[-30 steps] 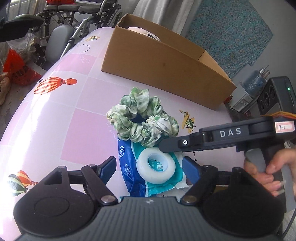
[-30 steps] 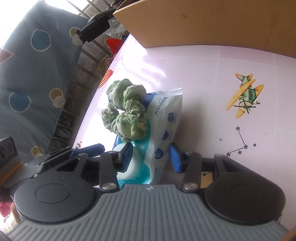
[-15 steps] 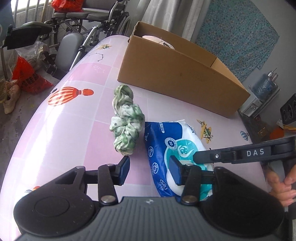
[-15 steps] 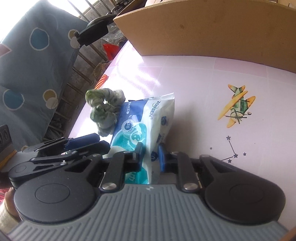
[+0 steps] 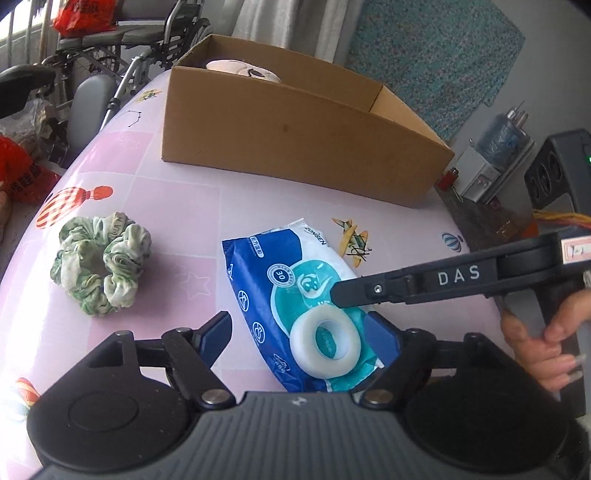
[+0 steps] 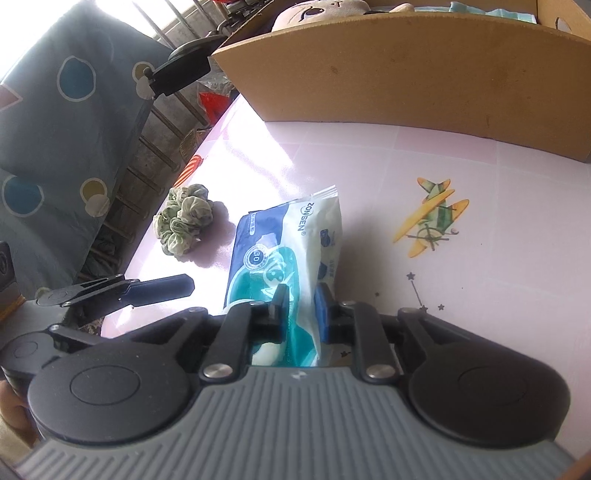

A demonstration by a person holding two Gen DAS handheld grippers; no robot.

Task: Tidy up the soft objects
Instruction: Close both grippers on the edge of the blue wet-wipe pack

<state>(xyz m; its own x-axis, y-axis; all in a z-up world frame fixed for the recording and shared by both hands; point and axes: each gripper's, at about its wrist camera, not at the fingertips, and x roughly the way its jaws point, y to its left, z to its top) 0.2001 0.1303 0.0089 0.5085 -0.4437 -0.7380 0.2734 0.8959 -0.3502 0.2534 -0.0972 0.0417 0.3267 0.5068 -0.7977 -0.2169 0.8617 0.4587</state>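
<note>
Pink patterned table (image 5: 177, 199) is carrying everything; cardboard box (image 5: 295, 136) is sitting at its far side, already holding a plush toy (image 6: 321, 13). Wipes pack (image 5: 291, 291) is lying flat near the table's near edge, a translucent tape ring (image 5: 325, 343) resting on its near end. Green scrunchie (image 5: 101, 262) is lying apart on the cloth, off to the pack's left, free of both tools.

Right gripper (image 6: 301, 314) is pinching the pack's near end, film bunched between the pads; jaws are easing open slightly, pads still pressing. Left gripper (image 5: 299, 332) is standing wide and opening, nothing pressed; the pack's near end and the ring are lying between its fingers.

Risks, judged:
- grip is sitting on slack film only, so the pack may be slipping out on a lift if the jaws go on loosening
- tape ring is riding loose on top; tilting the pack would be rolling it off the table edge
- box's near wall is standing between pack and interior, so a low carry would be clipping it
- both tools are crowding the same end of the pack; right finger is crossing above the left gripper's gap
</note>
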